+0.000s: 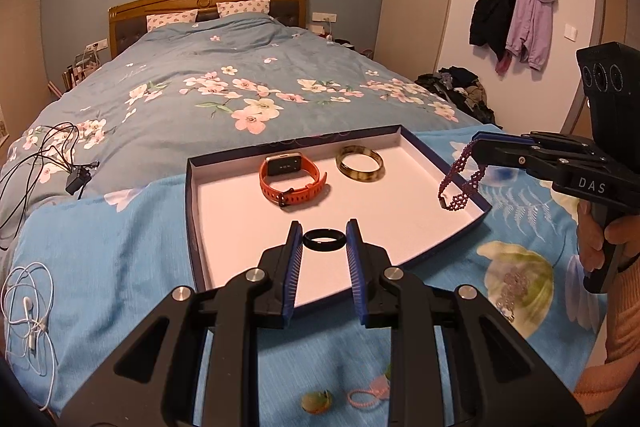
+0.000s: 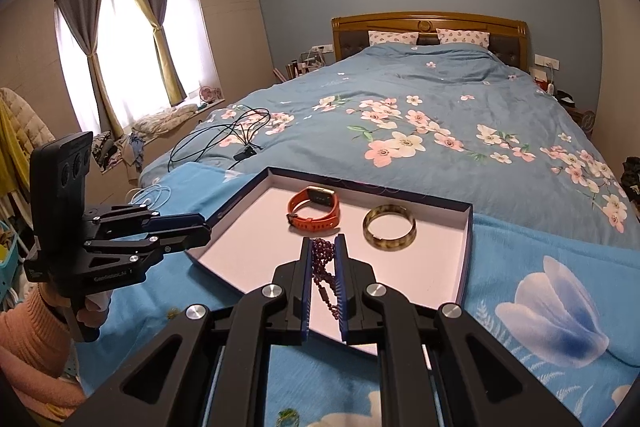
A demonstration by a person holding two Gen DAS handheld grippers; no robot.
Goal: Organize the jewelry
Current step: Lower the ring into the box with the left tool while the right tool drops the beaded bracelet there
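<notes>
Nearest us we count two tongs: the left gripper (image 1: 323, 241) pinches one glossy black ring (image 1: 323, 239) flat between its blue pads, and the right gripper (image 2: 323, 251) is narrowed onto one purple beaded bracelet (image 2: 325, 269), whose loop and dark clasp dangle below its tips. Both tongs tilt downward over the near edge of one shallow white-lined, dark-blue-walled box tray (image 1: 192, 195), each held on a pistol grip by a hand in a peach knit sleeve. Beyond the tips, inside the tray, lie one orange-strapped smartwatch (image 1: 291, 179) and, to its right, one mottled amber bangle (image 1: 360, 164), apart from each other.
</notes>
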